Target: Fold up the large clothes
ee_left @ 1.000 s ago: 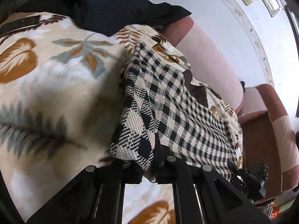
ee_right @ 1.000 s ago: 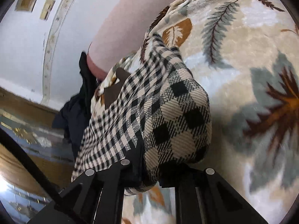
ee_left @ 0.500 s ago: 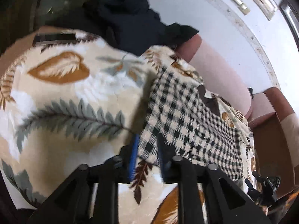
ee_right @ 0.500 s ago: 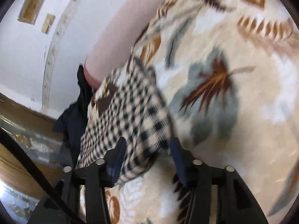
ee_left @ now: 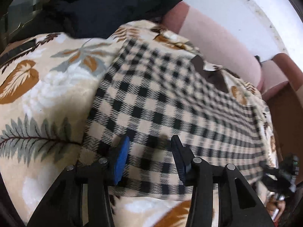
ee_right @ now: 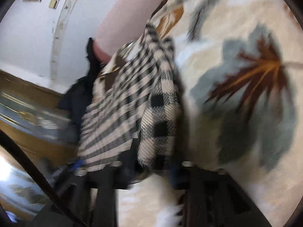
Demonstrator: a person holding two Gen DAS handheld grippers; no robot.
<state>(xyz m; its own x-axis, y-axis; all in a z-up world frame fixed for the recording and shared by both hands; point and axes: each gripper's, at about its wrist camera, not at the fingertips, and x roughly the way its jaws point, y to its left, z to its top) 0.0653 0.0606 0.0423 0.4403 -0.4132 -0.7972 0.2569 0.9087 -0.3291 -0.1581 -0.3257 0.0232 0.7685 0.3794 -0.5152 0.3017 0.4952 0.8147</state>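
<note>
A black-and-cream checked garment (ee_left: 170, 102) lies folded on a leaf-patterned blanket (ee_left: 47, 87) over a sofa. My left gripper (ee_left: 149, 147) is open, its blue-padded fingers (ee_left: 121, 157) spread over the garment's near edge, holding nothing. In the blurred right wrist view the same garment (ee_right: 132, 94) lies left of centre, and a fold of it (ee_right: 159, 132) sits between the fingers of my right gripper (ee_right: 151, 162), which are apart. The blur hides whether they touch the cloth.
A dark garment (ee_left: 98, 5) is heaped at the sofa's far end, also in the right wrist view (ee_right: 79, 94). The pink sofa back (ee_left: 217, 37) runs behind the blanket. A wooden floor (ee_right: 28, 132) lies beyond the sofa edge.
Both grippers were shut on the checked garment's edge one second ago. They have opened and let it go, and the garment now lies flat on the blanket.
</note>
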